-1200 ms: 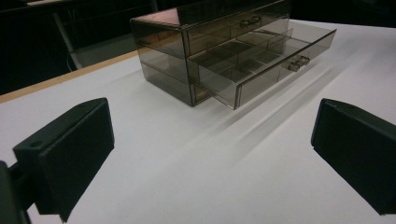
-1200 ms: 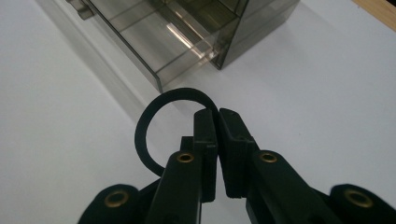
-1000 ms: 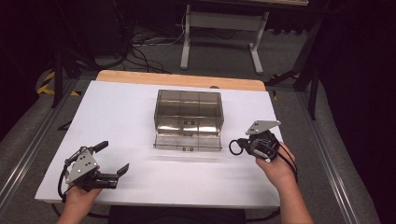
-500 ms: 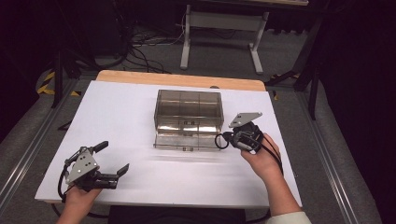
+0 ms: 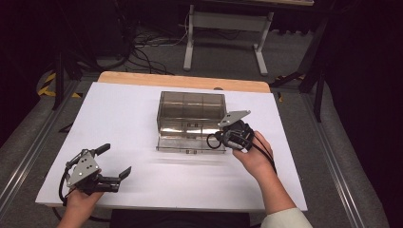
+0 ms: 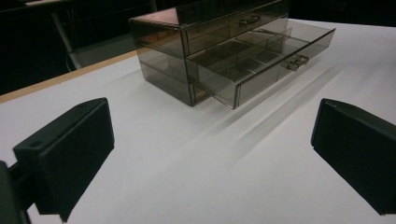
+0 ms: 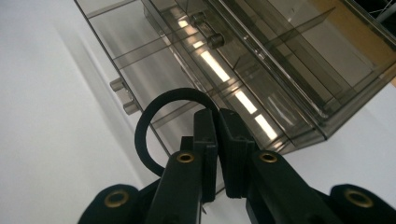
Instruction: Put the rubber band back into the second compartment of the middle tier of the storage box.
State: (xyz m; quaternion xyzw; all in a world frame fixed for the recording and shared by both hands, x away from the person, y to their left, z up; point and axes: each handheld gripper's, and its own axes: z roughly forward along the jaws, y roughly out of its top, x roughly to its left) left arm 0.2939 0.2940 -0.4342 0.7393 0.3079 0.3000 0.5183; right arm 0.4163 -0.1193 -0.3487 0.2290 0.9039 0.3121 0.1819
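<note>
Smoky plastic drawer box [image 5: 191, 116] — lower drawer [image 6: 261, 58] out, compartments bare; right hand-held gripper [image 7: 215, 128] clamps black ring [image 7: 154, 119]; left hand-held gripper [image 6: 210, 154] — wide apart

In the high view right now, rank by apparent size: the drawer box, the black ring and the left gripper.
1. Drawer box, clearly largest.
2. Left gripper, open at the near left.
3. Black ring, smallest, held in the right gripper over the open lower drawer.

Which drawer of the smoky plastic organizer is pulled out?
The lower drawer is pulled out, its dividers showing; the upper drawer sits flush in the organizer.
</note>
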